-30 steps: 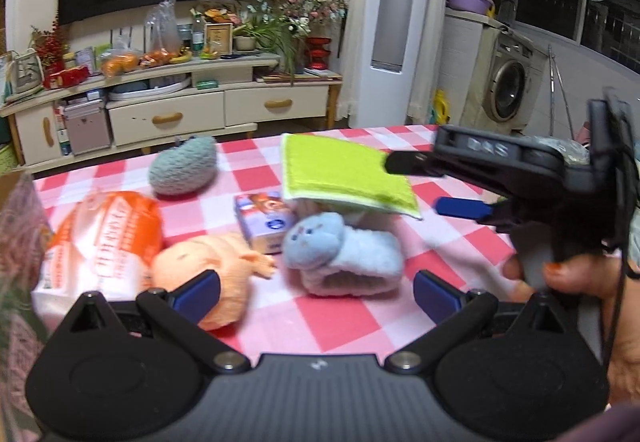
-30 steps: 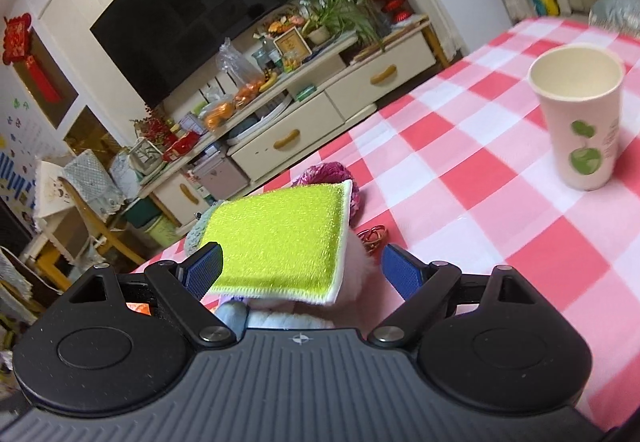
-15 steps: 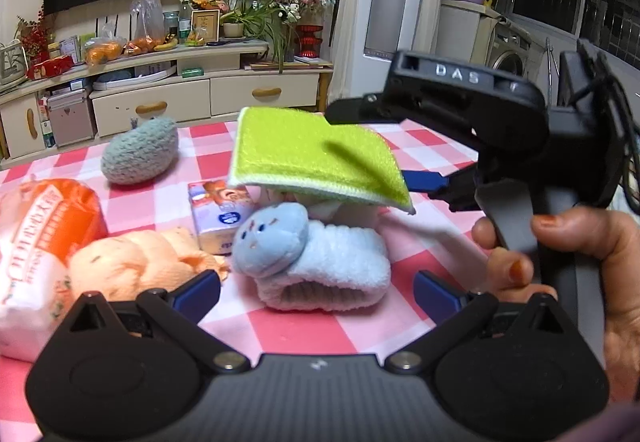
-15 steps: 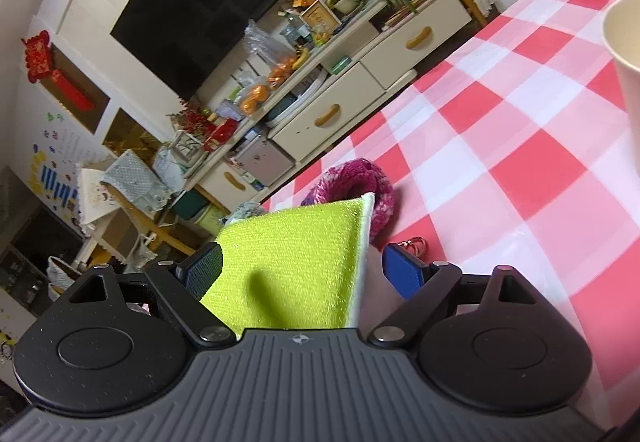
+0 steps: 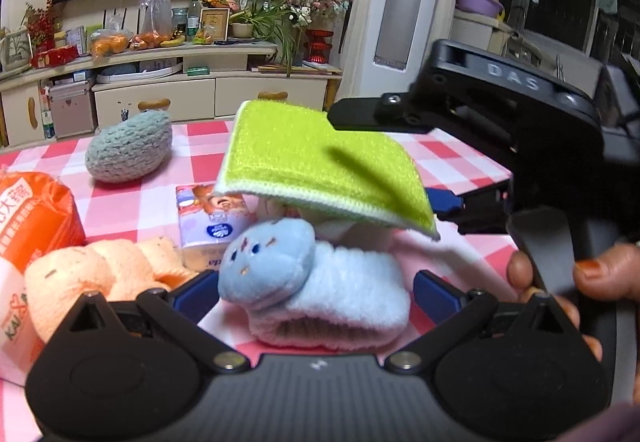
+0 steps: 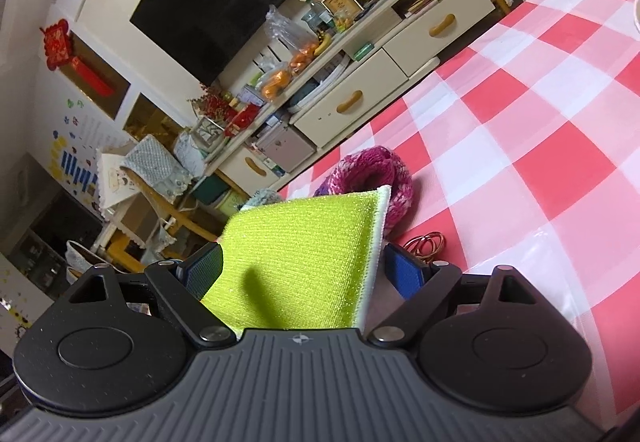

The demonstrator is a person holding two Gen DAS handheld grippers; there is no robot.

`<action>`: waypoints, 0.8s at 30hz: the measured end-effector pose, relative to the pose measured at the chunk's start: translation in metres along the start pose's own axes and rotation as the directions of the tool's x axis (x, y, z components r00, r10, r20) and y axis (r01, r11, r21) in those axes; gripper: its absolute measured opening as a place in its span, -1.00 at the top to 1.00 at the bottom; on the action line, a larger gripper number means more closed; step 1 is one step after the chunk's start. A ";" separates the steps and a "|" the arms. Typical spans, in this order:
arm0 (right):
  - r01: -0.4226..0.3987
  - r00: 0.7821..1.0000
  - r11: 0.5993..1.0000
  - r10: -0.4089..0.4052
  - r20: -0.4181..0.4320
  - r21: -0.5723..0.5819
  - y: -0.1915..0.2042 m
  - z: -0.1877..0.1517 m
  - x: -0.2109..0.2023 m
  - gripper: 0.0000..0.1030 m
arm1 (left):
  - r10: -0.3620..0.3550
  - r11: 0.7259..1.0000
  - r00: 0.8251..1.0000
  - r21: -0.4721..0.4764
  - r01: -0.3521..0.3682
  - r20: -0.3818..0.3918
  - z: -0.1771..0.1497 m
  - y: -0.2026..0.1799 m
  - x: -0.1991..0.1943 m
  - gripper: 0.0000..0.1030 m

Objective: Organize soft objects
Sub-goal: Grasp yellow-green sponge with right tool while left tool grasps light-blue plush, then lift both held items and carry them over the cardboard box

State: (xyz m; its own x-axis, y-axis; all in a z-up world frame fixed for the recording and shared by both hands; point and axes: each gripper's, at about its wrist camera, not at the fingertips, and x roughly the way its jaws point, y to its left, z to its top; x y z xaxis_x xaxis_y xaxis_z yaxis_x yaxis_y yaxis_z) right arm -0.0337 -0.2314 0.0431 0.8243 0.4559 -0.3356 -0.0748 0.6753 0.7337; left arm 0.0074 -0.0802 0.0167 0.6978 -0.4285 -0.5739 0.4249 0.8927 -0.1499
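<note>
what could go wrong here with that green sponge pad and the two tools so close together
The yellow-green sponge pad sits between the right tool's pads, with a gap at the right pad, so it may slide off.

It rests tilted on the pale blue plush slipper, which the open left tool straddles; moving either may drag the other.

The two tools are close and may collide.

A lime-green sponge cloth [image 5: 320, 166] has a rough, looped weave and a white stitched edge. Below it lies a fluffy pale-blue plush sock [image 5: 316, 282]. Left of the sponge, a grey knitted pouch [image 5: 128, 147] looks chunky. The checked tablecloth [image 6: 540, 130] is smooth, glossy plastic. The gripper bodies are matt black plastic.
</note>
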 end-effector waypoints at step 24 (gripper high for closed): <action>-0.051 0.998 0.988 0.044 -0.051 -0.144 0.010 -0.004 -0.003 0.19 | 0.044 0.990 0.997 -0.133 -0.052 -0.061 -0.002 0.020 -0.004 0.14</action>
State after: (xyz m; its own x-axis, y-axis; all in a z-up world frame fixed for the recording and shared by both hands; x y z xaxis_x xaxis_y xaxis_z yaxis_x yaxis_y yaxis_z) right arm -0.0391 -0.2235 0.0492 0.7908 0.5138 -0.3327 -0.1962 0.7277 0.6572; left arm 0.0123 -0.0605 0.0142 0.6793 -0.3797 -0.6280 0.3076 0.9243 -0.2261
